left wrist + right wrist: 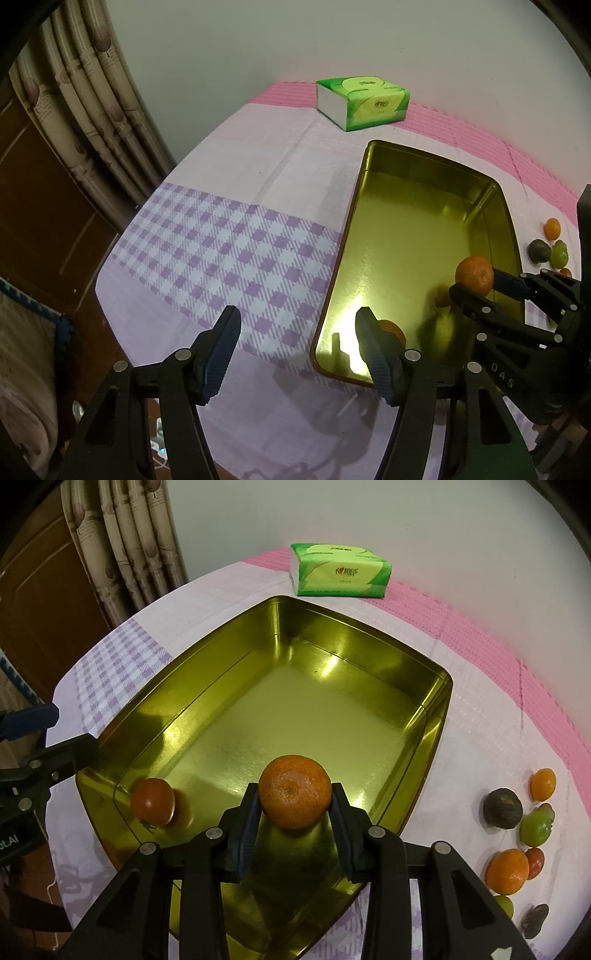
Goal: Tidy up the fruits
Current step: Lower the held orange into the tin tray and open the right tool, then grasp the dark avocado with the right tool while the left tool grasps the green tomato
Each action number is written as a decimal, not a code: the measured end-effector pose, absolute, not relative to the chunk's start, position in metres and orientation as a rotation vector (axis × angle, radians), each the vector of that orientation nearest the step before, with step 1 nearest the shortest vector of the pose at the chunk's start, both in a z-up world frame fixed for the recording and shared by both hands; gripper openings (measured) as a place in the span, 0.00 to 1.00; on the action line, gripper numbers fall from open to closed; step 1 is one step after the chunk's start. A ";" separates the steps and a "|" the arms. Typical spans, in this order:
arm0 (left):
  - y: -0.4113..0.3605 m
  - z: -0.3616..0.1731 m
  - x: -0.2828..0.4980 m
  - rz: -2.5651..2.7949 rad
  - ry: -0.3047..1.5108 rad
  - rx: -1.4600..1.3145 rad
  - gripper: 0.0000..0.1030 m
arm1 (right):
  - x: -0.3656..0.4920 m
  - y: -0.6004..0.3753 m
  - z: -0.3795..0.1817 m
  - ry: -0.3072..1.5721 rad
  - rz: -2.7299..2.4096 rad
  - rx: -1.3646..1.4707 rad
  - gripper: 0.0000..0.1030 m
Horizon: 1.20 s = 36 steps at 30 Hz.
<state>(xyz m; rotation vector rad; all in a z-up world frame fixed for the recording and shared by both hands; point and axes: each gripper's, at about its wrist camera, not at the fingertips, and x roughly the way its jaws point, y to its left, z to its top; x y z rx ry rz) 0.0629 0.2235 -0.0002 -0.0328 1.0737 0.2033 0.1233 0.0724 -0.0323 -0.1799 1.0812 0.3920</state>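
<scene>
Orange peel, dimpled and round, sits pinched between the jaws of my right gripper (295, 805): a whole mandarin (294, 791) held above the near end of the shiny gold metal tin (424, 734). My left gripper (297, 349) hangs with its jaws spread and nothing between them, over the tin's near-left corner and the checked lilac cloth of the bench (221, 236).

On the tin's floor lies a smaller red-orange fruit (152, 800), close against the left wall. Outside, on the cloth to the right, wait the rest: a second mandarin (506, 871), a small orange one (543, 784), a dark brown fruit (502, 808), a green one (535, 828) and a few more half-hidden. Beyond the tin rests a green tissue pack (341, 570).

My worry is the release. The floor looks slick and hard, so a mandarin dropped from height may bounce, roll, or knock the red-orange fruit. Squeezing harder could bruise the soft peel.
</scene>
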 end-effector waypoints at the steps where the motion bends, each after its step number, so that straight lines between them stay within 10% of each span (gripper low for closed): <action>1: 0.224 0.000 0.063 0.203 1.074 -0.032 0.63 | 0.124 0.072 -0.032 1.081 0.395 -0.173 0.34; 36: 0.186 0.009 0.057 0.093 1.023 0.035 0.63 | 0.019 -0.193 -0.042 1.003 -0.035 0.124 0.46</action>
